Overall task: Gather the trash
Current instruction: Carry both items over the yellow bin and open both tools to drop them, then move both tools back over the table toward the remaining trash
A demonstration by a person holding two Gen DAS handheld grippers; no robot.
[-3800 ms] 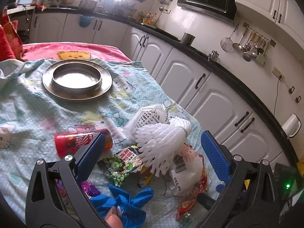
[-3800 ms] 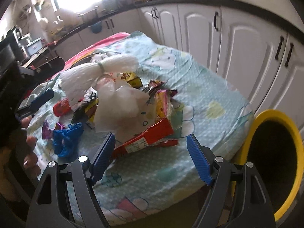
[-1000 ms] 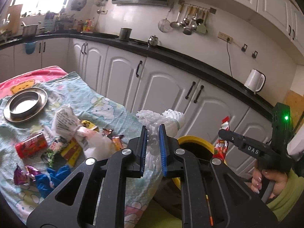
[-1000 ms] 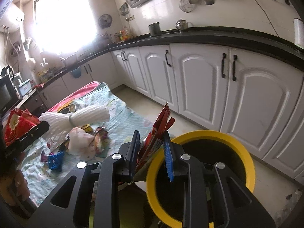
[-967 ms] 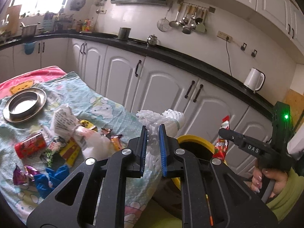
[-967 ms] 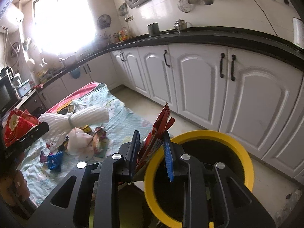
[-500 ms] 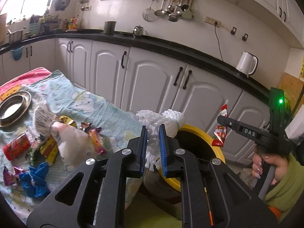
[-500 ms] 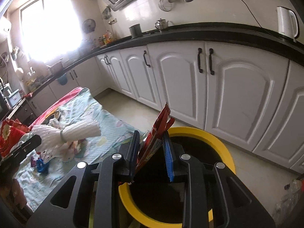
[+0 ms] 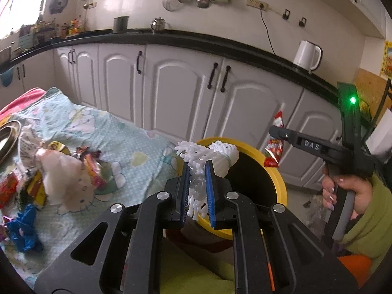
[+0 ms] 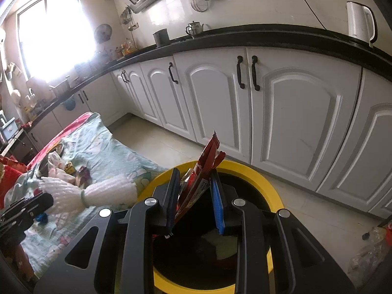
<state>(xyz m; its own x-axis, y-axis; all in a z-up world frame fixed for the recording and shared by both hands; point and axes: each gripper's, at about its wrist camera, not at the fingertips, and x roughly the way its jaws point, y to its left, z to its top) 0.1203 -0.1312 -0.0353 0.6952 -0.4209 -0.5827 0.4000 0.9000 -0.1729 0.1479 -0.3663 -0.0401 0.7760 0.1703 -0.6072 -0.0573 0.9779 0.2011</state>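
Presently on record, item by item.

Left gripper [image 9: 197, 183]: jaws pressed onto a white foam net sleeve [image 9: 208, 156], its frayed end hanging between the blue pads, its bundled end, tied with a band, reaching out above the near rim of the bin.

Right gripper [image 10: 194, 196]: jaws pinching a red snack wrapper [image 10: 203, 169], which stands upright between them, directly above the bin's dark mouth. In the left wrist view the same wrapper [image 9: 275, 142] hangs from the gripper tip over the far rim, and a hand [image 9: 348, 191] in a green sleeve grips the handle.

Yellow-rimmed bin [image 10: 267, 183]: on the tiled floor beside the table, in front of white cabinets [image 9: 186, 93].

Table, under a pale patterned cloth [image 9: 122, 144]: remaining litter lies in a loose heap at its left part, including a white crumpled bag [image 9: 66, 183], coloured wrappers [image 9: 90, 164] and a blue scrap [image 9: 23, 232].

Metal plate [image 9: 7, 137]: at the table's far left edge, partly cut off.

White kettle [image 9: 307, 55]: on the black countertop.
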